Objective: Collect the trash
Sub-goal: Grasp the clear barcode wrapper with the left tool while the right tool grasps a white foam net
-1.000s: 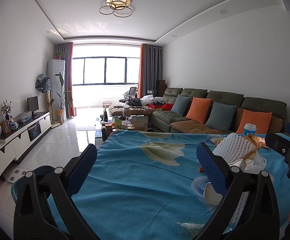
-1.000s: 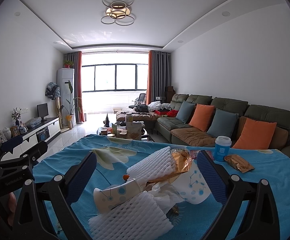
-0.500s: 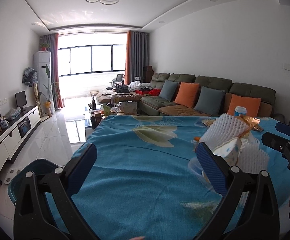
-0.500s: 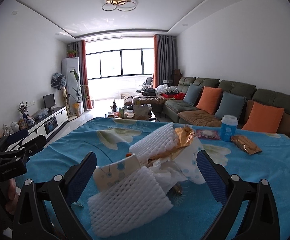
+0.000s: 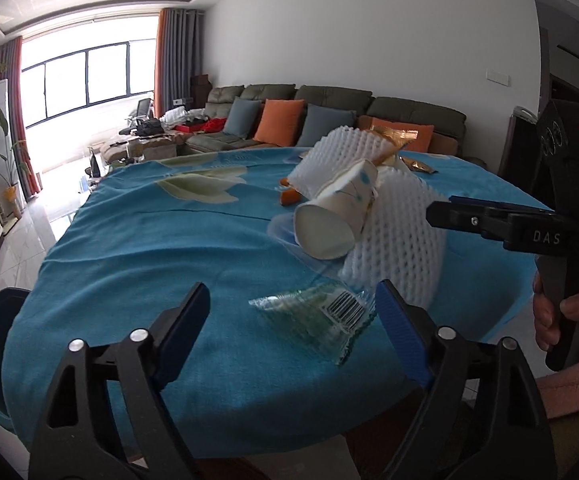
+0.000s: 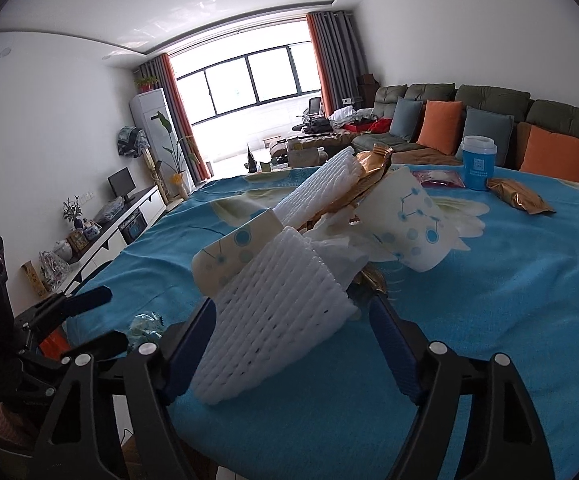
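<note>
Left gripper [image 5: 291, 320] open, clear wrapper [image 5: 321, 320] between

L [image 5: 293, 320] + R gripper [image 6: 293, 336] jaws apart

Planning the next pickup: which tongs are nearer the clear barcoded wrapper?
Left. The left tongs frame the clear wrapper; the right tongs straddle white foam netting beside it.

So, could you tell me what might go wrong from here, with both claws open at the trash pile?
The paper cup lies tilted atop the pile against the foam net; a nudge could roll it off.

The clear wrapper lies flat on the tablecloth before the open left claw, which may pinch cloth too.

The right claw straddles only that net's end, which may slip out.
</note>
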